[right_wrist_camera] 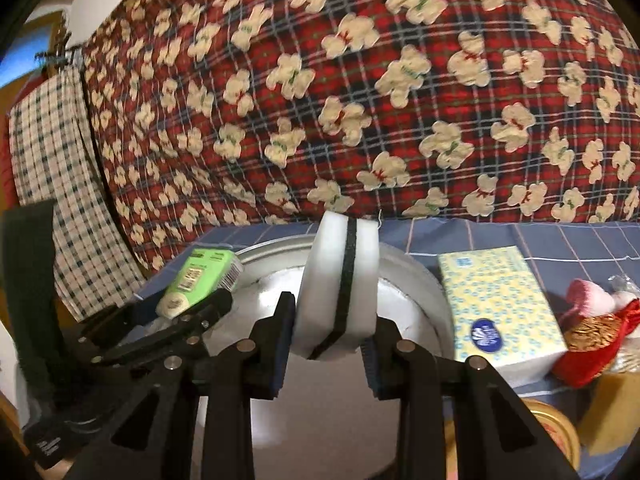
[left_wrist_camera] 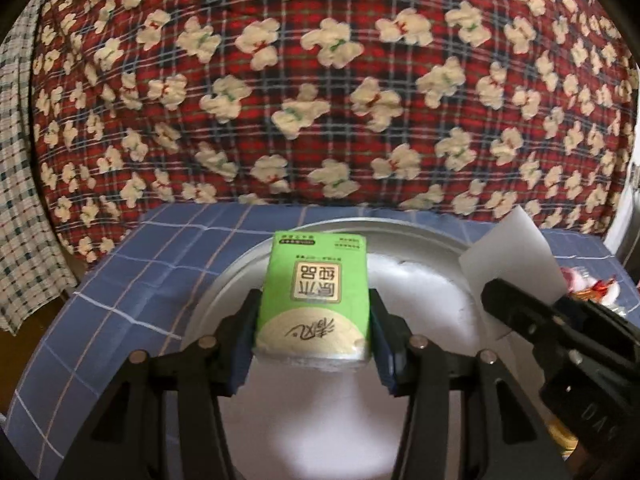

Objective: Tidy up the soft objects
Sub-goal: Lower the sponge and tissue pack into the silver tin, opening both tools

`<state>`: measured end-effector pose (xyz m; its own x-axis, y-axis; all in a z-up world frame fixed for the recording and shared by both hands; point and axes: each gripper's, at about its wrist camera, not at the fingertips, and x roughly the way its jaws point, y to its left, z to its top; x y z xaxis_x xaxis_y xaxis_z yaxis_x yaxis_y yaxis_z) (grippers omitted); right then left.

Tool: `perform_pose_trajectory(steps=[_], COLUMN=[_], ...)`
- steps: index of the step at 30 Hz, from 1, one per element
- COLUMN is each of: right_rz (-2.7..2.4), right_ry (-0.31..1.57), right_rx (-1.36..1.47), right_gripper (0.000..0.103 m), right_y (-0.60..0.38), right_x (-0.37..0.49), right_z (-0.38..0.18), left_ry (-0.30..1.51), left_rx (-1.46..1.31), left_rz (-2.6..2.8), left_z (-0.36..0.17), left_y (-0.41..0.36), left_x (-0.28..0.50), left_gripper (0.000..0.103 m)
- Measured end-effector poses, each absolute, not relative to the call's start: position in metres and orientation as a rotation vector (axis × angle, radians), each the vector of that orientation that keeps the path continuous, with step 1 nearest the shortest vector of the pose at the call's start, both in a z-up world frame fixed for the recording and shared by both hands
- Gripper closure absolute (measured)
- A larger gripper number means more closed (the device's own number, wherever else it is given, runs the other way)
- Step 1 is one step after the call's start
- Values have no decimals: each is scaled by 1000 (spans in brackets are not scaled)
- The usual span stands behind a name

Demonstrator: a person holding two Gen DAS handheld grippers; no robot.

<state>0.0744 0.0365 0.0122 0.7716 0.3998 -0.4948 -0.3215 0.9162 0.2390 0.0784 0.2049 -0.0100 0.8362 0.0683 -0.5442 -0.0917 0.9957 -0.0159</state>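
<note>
Item: green tissue pack (left_wrist_camera: 314, 300), soft, held lengthwise between the jaws of the left gripper (left_wrist_camera: 314, 344), long axis pointing away along the fingers, pads pressed on both long sides, jaws part-closed. Position: directly above the round metal basin (left_wrist_camera: 224, 276) with white interior, so the drop lies straight below. Item: white sponge (right_wrist_camera: 340, 284) with a black middle layer, clamped on edge in the right gripper (right_wrist_camera: 330, 344), jaws narrowed on its faces; it hangs over the same basin, at the right-hand part. The two grippers sit close side by side; judged, both loads can go down, but crowding over one opening risks a knock. Surroundings: blue checked cloth (right_wrist_camera: 560, 240) on the tabletop, yellow-patterned tissue box (right_wrist_camera: 500, 304) just right of the basin, a red-and-pink soft item (right_wrist_camera: 592, 320) beyond it, red bear-print quilt (left_wrist_camera: 320, 80) behind.
</note>
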Motion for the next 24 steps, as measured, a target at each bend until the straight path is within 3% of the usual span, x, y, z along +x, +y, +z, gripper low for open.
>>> perform_pose_trajectory(steps=[16,17,19,21,24], right_rz=[442,446,442,438,415], right_ry=[623,627,639,639,582], right_rx=[57,56,53,44,44], right_gripper=[66,60,48,25,25], right_y=[59,60,61,61,57], right_x=[86,86,86,85,75], right_z=[-20,-21,-23,-23,-16], left_ry=[602,601,592,571,556], left_rx=[-11,-10,-15,-2,25], left_rz=[252,251,255,270,293], left_z=[-16,-16,-17,-16,-16], left_y=[222,222,222,220,218], left_x=[78,78,77,75,74], left_gripper=[52,50,37,25,23])
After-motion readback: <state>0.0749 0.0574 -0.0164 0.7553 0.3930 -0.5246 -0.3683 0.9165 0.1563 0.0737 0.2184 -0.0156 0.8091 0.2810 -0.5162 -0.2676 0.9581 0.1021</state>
